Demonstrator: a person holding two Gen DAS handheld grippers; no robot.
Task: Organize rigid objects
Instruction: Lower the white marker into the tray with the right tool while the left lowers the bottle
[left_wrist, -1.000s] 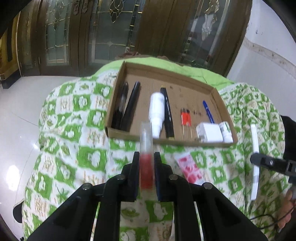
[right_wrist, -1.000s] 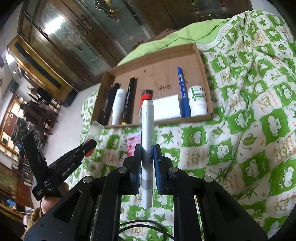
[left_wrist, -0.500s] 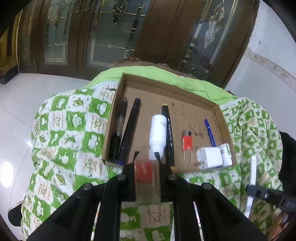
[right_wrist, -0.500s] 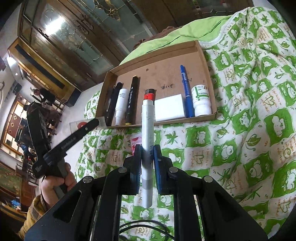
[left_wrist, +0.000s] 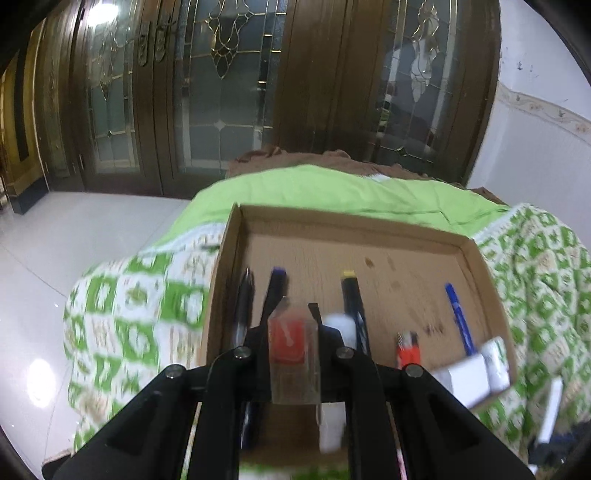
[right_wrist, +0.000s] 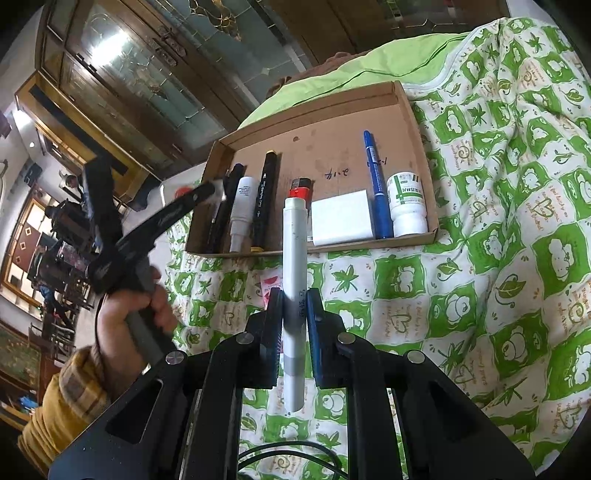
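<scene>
My left gripper (left_wrist: 294, 314) is shut on a clear little bottle with red contents (left_wrist: 293, 354), held above the near left part of the cardboard tray (left_wrist: 347, 221). The right wrist view shows that gripper (right_wrist: 212, 190) at the tray's left end (right_wrist: 221, 147), with a hand (right_wrist: 125, 314) around its handle. My right gripper (right_wrist: 294, 295) is shut on a long white-grey marker (right_wrist: 294, 240), held over the green-and-white quilt (right_wrist: 480, 258) short of the tray's near wall. This view is blurred.
In the tray lie black pens (right_wrist: 225, 199), a white bottle (right_wrist: 243, 206), a black marker (right_wrist: 264, 195), a red lighter (right_wrist: 300, 188), a white block (right_wrist: 341, 218), a blue pen (right_wrist: 375, 184) and a pill bottle (right_wrist: 406, 206). A pink packet (right_wrist: 271, 286) lies on the quilt.
My left gripper has carried the clear red bottle forward from over the quilt to above the tray's near left part. The right gripper and its marker have stayed put.
</scene>
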